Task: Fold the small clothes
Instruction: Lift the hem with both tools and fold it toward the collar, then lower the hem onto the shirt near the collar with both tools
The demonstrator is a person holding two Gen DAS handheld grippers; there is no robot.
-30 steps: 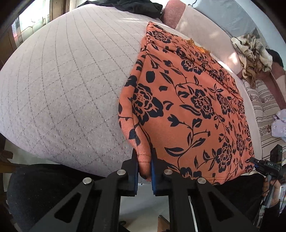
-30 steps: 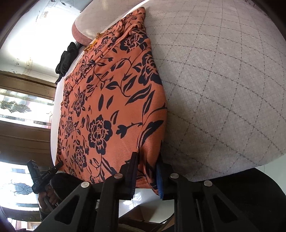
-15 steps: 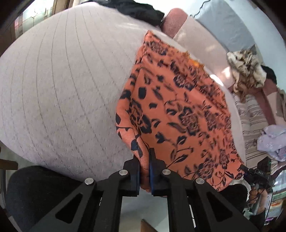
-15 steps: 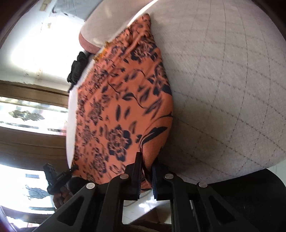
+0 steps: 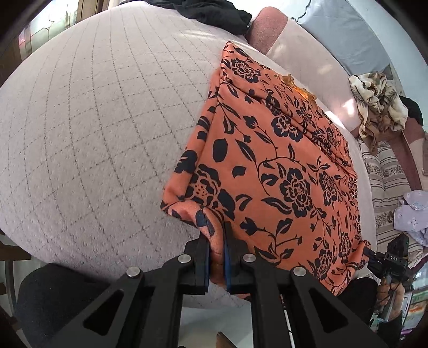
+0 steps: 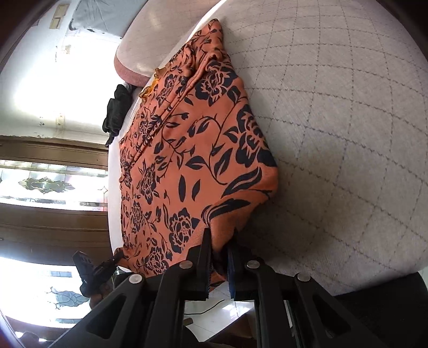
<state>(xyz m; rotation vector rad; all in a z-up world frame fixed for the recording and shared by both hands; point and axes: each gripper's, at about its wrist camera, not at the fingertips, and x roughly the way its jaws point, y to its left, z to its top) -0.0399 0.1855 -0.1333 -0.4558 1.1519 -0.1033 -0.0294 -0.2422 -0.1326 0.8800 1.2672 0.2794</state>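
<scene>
An orange garment with a black flower print (image 5: 281, 160) lies spread on the grey quilted mattress (image 5: 93, 133). My left gripper (image 5: 216, 241) is shut on its near left corner and holds that corner lifted off the mattress. My right gripper (image 6: 219, 241) is shut on the near right corner of the same garment (image 6: 187, 150), also raised. Each gripper shows small in the other's view, at the opposite corner: the right gripper (image 5: 374, 257) and the left gripper (image 6: 112, 261).
A black garment (image 5: 214, 13) lies at the far edge of the mattress beside a pink pillow (image 5: 267, 29). A crumpled patterned cloth (image 5: 377, 107) and a lilac cloth (image 5: 412, 211) lie to the right. A dark chair seat (image 5: 53, 302) is below the near edge.
Both grippers have lifted the near hem and carried it forward over the mattress. The near edge of the garment now bunches and folds up at the corners.
</scene>
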